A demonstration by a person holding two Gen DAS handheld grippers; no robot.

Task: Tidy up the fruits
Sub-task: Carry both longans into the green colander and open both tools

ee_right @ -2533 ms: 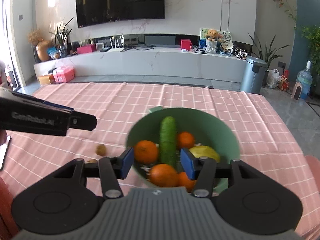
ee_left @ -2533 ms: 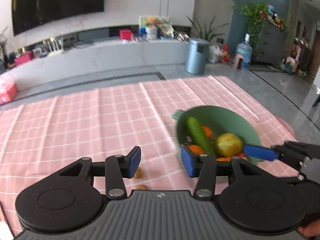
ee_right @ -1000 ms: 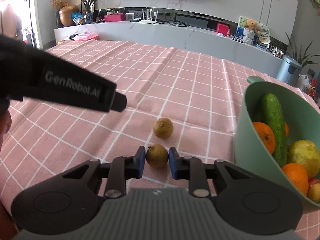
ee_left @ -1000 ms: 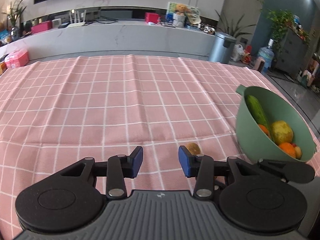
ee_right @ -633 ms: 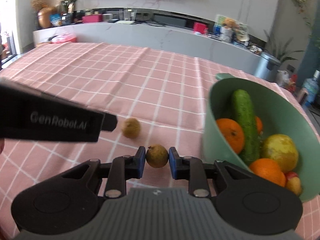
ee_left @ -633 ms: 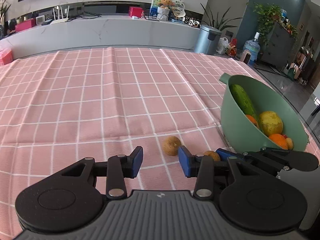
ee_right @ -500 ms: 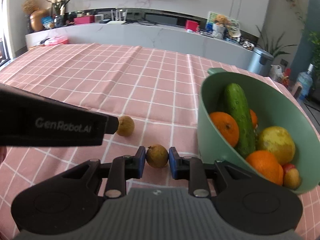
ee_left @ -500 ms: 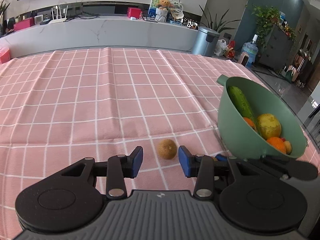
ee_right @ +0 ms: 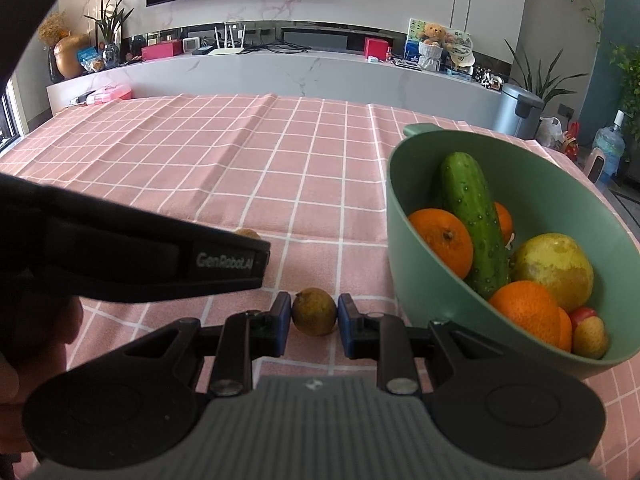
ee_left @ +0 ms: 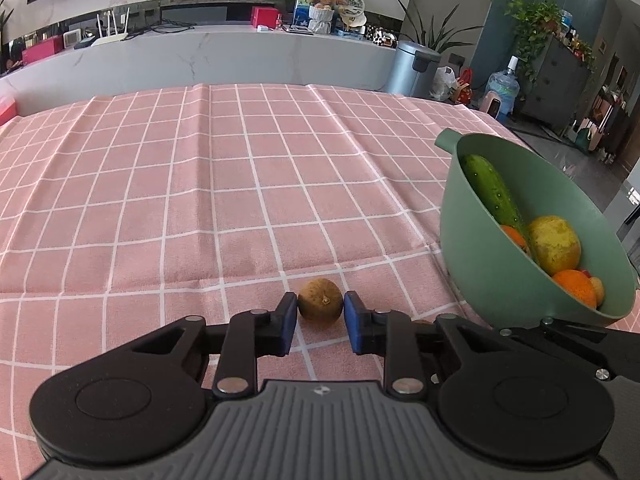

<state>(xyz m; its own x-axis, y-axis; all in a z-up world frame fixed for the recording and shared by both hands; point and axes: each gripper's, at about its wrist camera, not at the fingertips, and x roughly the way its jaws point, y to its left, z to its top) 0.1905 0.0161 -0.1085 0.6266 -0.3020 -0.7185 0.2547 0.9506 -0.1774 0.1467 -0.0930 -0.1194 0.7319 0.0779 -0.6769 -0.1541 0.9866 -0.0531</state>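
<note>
Both hand-held grippers (ee_left: 320, 318) (ee_right: 311, 319) pinch small brown fruits (ee_left: 320, 306) (ee_right: 314, 311).

Pink tablecloth with white grid lines (ee_left: 248, 184), sage-green plastic bowl (ee_right: 424, 272)

Inside: dark green speckled cucumber (ee_right: 472, 220), bright oranges (ee_right: 442, 240), yellow-green round fruit (ee_right: 554, 266); small brown round fruits (ee_left: 320, 306) between blue-padded black grippers (ee_left: 320, 320)

My left tool (ee_left: 320, 317): one small fruit (ee_left: 320, 305) sits between its fingers, on the table (ee_left: 240, 184).
My right tool (ee_right: 310, 322): another small fruit (ee_right: 314, 311) sits between its fingers.
Bowl (ee_right: 416, 256): at my 2 o'clock on the table.
In the bowl: cucumber (ee_right: 472, 220), oranges (ee_right: 442, 242).
</note>
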